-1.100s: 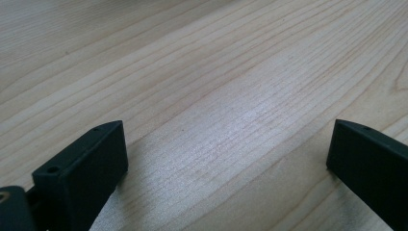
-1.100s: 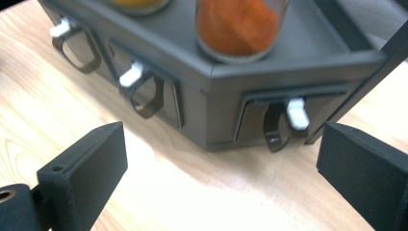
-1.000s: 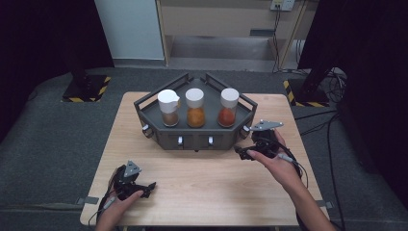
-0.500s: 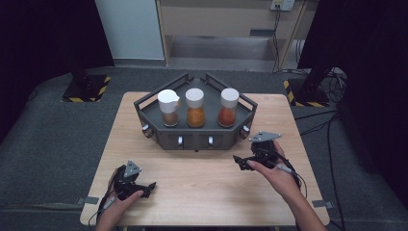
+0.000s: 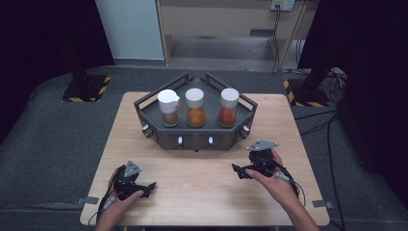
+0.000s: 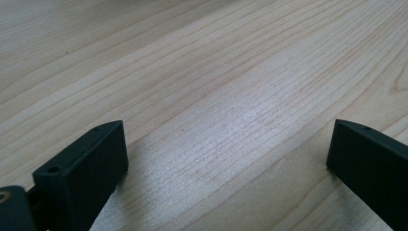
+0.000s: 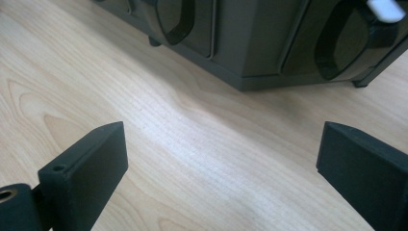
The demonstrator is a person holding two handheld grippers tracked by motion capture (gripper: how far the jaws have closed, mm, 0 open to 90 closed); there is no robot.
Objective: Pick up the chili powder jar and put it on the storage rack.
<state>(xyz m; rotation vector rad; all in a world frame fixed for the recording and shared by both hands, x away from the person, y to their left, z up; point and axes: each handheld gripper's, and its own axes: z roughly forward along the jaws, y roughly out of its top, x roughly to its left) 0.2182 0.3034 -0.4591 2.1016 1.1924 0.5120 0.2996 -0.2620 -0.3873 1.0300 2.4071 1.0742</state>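
Ahead of the right gripper, jaws wide apart, sits the dark rack; the left gripper, also wide apart, faces bare table.

A pale wooden table with visible grain stands on grey floor. A dark angular rack sits directly on it, centred toward the far edge. Two hand-held grippers rest on the wood near the near edge, left gripper and right gripper.

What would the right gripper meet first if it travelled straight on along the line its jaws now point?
Probably the dark rack: the right gripper, jaws open and empty, faces its front wall across bare table. How far off is unclear.
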